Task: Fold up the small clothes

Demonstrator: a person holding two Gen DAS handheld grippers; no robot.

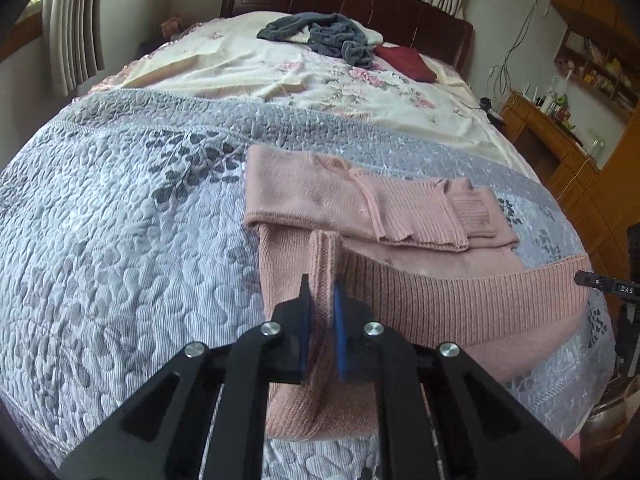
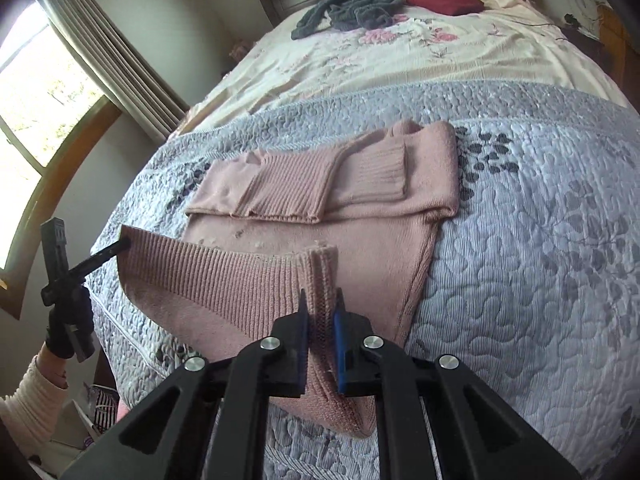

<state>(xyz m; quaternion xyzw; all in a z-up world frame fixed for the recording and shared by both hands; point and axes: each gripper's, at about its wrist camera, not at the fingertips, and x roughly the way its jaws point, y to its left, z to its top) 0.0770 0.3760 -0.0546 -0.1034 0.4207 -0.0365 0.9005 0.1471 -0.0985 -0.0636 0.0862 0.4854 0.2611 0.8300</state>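
item: pink knit sweater [image 1: 360,208], lying on the grey quilted bedspread [image 1: 120,220] at the near end of the bed. sleeves already folded across the body at 12 o'clock of both wrist views. ribbed bottom hem lifted off the quilt and stretched between the two tools.

left gripper [image 1: 320,320]: jaws pinching a bunched corner of the hem, knit standing up between the blue pads.

right gripper [image 2: 322,320]: jaws pinching the opposite hem corner in the same way, ribbing gathered in a ridge.

step in hand, as judged: carrying the hem forward toward 12 o'clock to lay it over the folded sleeves.

risks: each grip takes only a narrow bunch of loose knit, so a hard pull could slip a corner free and drop the hem askew. uneven travel of the two tools would likely skew the fold line. dragging the hem low could catch and unsettle the sleeve cuffs [image 2: 380,172].

edges and room: quilt edge runs at 6 to 7 o'clock in the right wrist view, with the bed's drop just beyond, so part of the sweater sits close to it. open quilt at 9 o'clock in the left view and 3 o'clock in the right. ahead, the floral sheet [image 1: 320,80] is bare. grey garment [image 1: 320,36] and red garment [image 1: 406,62] lie well apart near the headboard.
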